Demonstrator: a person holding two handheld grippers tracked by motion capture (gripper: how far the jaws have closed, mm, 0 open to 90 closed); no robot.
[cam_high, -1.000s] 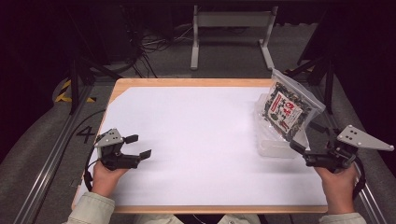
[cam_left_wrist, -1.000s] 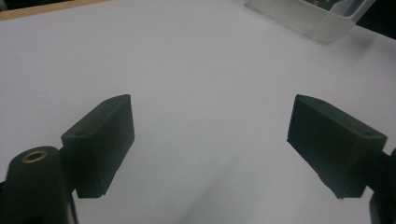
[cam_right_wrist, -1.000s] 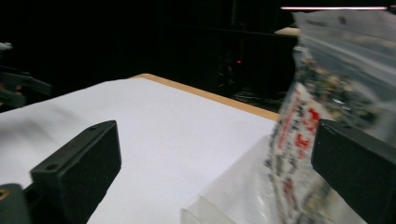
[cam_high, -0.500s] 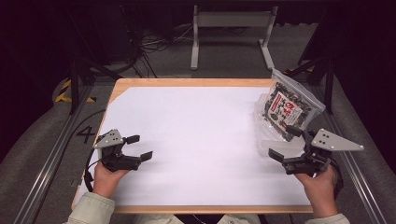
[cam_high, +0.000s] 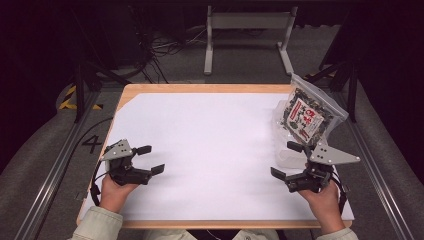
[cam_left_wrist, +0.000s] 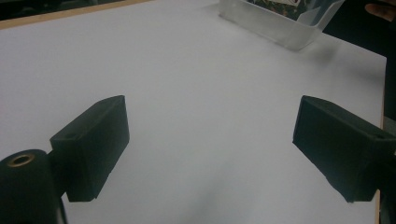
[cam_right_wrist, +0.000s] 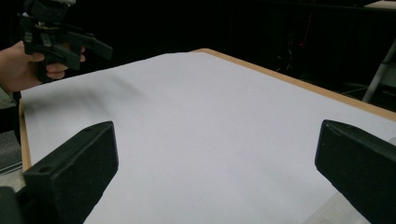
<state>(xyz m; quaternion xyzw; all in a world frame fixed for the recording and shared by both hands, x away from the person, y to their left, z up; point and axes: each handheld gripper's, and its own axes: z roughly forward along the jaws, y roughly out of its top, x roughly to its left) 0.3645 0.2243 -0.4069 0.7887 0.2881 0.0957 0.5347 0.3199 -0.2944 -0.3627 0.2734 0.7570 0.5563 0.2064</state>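
A clear bag (cam_high: 307, 117) of dark bits with a red and white label leans upright in a clear plastic tub (cam_high: 286, 156) at the table's right side. The tub (cam_left_wrist: 280, 25) also appears far off in the left gripper view. My right gripper (cam_high: 284, 160) stands open just in front of the tub, its jaws pointing left across the white sheet, with nothing between them (cam_right_wrist: 217, 163). My left gripper (cam_high: 152, 159) rests open near the front left, jaws pointing right, empty (cam_left_wrist: 215, 140). The right gripper view catches that left gripper (cam_right_wrist: 60, 37) in a hand.
A white sheet (cam_high: 215, 150) covers the wooden table (cam_high: 200, 88). Beyond the far edge stand a metal frame (cam_high: 247, 35) and cables on a dark floor. Rails run along both sides of the table.
My right gripper has moved left from the table's right edge onto the sheet and turned its jaws toward the middle. The left gripper has stayed put.
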